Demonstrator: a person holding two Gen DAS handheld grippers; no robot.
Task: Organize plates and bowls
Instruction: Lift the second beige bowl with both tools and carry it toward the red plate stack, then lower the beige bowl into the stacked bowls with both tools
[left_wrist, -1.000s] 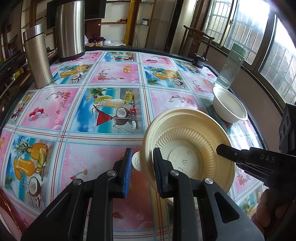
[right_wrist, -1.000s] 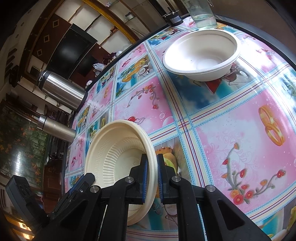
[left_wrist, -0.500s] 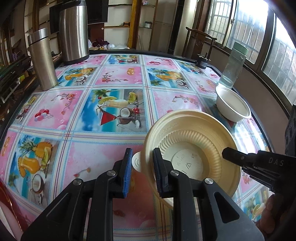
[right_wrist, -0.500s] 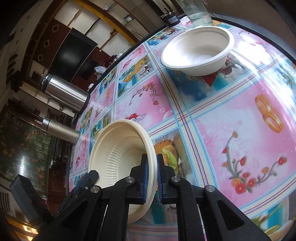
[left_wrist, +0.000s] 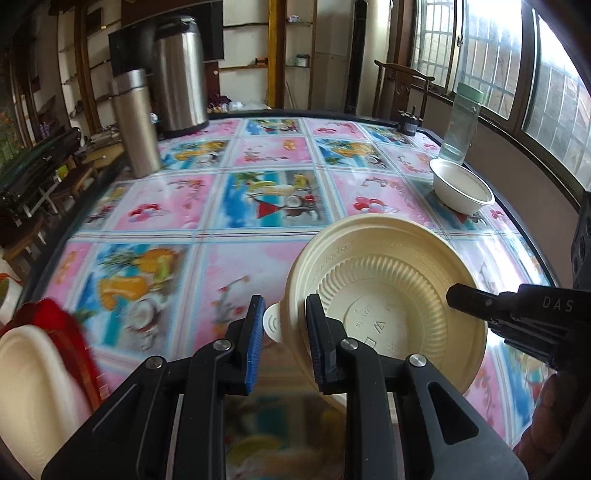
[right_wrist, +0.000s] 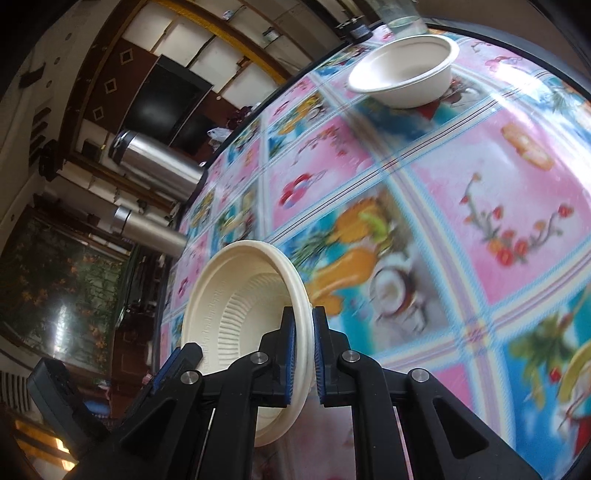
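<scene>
The cream plate (left_wrist: 388, 295) hangs tilted above the near part of my bench (left_wrist: 229, 229), its ribbed inside turned toward my left camera, sitting at about 4 o'clock in that view. My right tongs (right_wrist: 303, 350) are pinched tight on its rim, one blue pad on each face of the lip; in the left view those same tongs come in from 3 o'clock and meet the plate's far edge. My left tongs (left_wrist: 282, 343) stand partly open around the opposite rim: the right finger lies inside the plate against its wall, the left finger stands clear of it, with the plate's small tab showing in the gap. I cannot tell whether they bear any of its weight.

At 2 o'clock in the left view a white bowl (left_wrist: 461, 188) rests upright on the bench, well apart from the plate, with a clear bottle (left_wrist: 461, 125) just behind it. At 11 o'clock stand a steel flask (left_wrist: 135, 122) and a larger steel urn (left_wrist: 181, 81), near each other at the far edge. At 8 o'clock, blurred, another cream dish (left_wrist: 33, 387) sits against something red (left_wrist: 70, 332)
</scene>
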